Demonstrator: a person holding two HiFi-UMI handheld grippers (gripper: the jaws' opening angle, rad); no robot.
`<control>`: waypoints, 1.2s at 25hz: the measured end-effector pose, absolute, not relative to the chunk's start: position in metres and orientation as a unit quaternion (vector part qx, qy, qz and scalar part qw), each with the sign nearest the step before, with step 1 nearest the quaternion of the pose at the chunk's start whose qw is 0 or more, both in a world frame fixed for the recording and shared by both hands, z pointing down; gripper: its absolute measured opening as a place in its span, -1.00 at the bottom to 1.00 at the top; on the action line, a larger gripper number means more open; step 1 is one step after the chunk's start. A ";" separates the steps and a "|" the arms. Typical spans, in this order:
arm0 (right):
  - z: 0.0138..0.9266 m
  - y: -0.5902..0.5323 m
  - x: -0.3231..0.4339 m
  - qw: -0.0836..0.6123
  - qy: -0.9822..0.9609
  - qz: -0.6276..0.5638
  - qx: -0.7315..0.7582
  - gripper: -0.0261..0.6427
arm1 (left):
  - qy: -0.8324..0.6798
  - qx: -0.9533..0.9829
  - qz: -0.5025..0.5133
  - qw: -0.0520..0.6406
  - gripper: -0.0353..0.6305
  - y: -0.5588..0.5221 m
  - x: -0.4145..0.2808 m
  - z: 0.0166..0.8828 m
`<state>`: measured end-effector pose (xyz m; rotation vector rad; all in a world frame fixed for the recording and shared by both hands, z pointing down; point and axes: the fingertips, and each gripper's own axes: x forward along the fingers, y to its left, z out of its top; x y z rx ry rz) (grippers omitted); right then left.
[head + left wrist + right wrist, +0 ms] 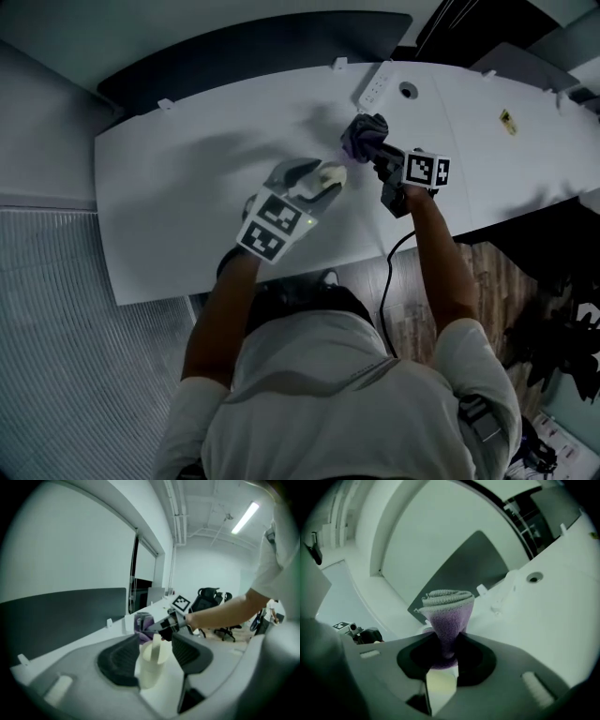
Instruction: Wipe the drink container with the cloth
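Your left claw (152, 654) has its jaws wide apart, with the cream drink container (150, 667) between the pads but not pinched. Your right claw (447, 656) is clamped on the bunched purple cloth (447, 609). The container stands on the white desk (187, 178), near the cloth. I'd steady it with the left claw before wiping, since a loose cup may tip, then stroke the cloth down its side. It stands upright, long axis vertical, mouth up, with a flat stick rising from it.
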<state>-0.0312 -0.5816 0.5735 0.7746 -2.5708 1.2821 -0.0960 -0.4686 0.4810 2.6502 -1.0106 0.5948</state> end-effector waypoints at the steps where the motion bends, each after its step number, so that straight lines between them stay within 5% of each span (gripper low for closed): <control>1: 0.563 -0.577 -0.018 0.066 -0.862 0.415 0.284 -0.63 | -0.353 0.909 0.188 0.116 -0.24 -0.468 -0.099 0.472; 7: 0.502 -0.521 0.033 0.014 -0.858 0.316 0.405 -0.63 | -0.443 0.887 0.073 0.108 -0.58 -0.463 -0.140 0.413; 16: 0.385 -0.440 0.031 -0.017 -0.872 0.165 0.460 -0.64 | -0.487 0.872 0.032 0.044 -0.87 -0.412 -0.176 0.354; 30: 0.302 -0.378 0.036 -0.010 -0.866 0.047 0.498 -0.64 | -0.483 0.875 -0.003 -0.013 -0.88 -0.357 -0.181 0.287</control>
